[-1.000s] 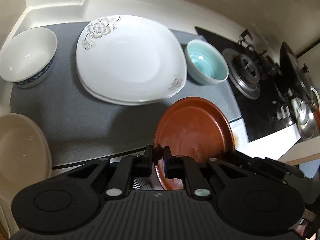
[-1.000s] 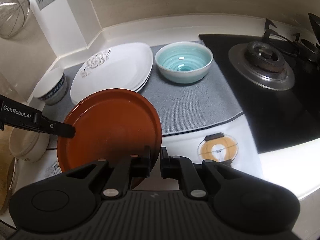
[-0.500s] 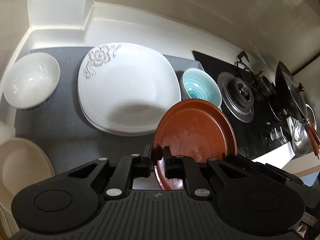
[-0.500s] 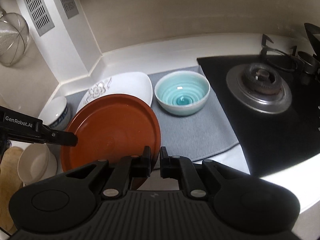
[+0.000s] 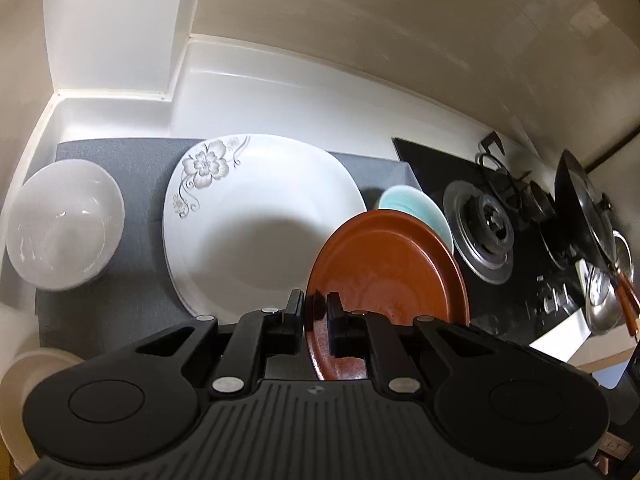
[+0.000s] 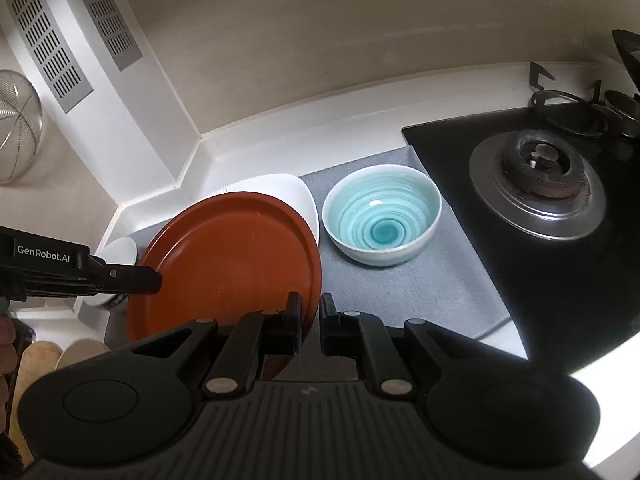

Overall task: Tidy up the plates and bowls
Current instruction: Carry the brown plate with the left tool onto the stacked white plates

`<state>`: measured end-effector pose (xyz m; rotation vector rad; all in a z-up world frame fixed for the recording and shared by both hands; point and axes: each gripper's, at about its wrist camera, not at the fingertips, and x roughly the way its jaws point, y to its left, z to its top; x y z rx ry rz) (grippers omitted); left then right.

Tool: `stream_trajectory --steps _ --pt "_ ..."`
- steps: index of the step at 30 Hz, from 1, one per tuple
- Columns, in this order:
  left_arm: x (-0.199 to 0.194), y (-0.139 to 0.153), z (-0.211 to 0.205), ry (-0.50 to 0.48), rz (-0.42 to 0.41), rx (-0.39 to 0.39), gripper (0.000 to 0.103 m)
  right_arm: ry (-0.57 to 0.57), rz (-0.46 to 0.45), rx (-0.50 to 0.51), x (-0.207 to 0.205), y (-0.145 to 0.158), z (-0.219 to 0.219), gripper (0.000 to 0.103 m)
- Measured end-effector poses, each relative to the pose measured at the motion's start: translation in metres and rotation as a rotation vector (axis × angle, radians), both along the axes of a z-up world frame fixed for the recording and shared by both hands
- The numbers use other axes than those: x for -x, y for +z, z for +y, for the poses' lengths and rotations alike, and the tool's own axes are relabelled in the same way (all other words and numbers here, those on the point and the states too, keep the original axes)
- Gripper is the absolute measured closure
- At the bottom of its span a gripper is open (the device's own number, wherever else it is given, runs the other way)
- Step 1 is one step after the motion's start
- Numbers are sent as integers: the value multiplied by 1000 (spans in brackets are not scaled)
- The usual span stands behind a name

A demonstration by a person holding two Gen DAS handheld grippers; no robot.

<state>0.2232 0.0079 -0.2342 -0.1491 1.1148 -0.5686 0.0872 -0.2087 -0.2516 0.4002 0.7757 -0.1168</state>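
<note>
The counter [image 6: 360, 128] runs white along the wall, with a black hob [image 6: 560, 248] at its right end and a grey mat [image 6: 400, 296] spread beside it. On the hob sits a burner [image 6: 536, 178], and in the left wrist view a pan [image 5: 580, 196] stands further along. On the mat lies a stack of white plates [image 5: 256, 216] with a flower print at one corner, the largest of the dishes. Held above the mat, and partly over the white plates, is a brown plate [image 5: 388, 268], tilted, with both grippers clamped on its rim from opposite sides: the left gripper [image 5: 314, 316] has its jaws narrowed onto the near left edge, and the right gripper [image 6: 310, 318] pinches the near right edge in the same way. In the right wrist view the left gripper's fingers [image 6: 128, 278] reach in from the left and meet the plate's rim. A white bowl [image 5: 64, 224] stands on the mat's left end, well apart from the teal bowl [image 6: 382, 220], which sits just beside the white plates, near the hob. A beige bowl [image 5: 36, 364] shows at the lower left edge, off the mat.
</note>
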Motion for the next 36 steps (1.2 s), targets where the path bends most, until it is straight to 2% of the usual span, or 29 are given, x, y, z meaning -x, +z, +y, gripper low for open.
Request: stream_trajectory --steps 4,11,16,23,29,36 --pt "-14 1 -1 10 -10 -2 92 -4 -10 -16 -13 2 -1 94" --pt "-44 -14 -17 45 9 -27 92 -11 -20 -14 -42 -6 -6 94" --pt "-61 -30 -31 95 58 -60 92 -20 -4 -15 -61 -18 -16 94" --pt "-74 -31 -34 152 -11 -139 92 22 0 -16 -107 -36 -20 94" --pt "-93 -50 -24 201 8 -243 92 59 5 -9 -139 -53 2 94" --pt "-107 -70 -24 226 59 -330 91 105 7 16 -148 -67 18 94"
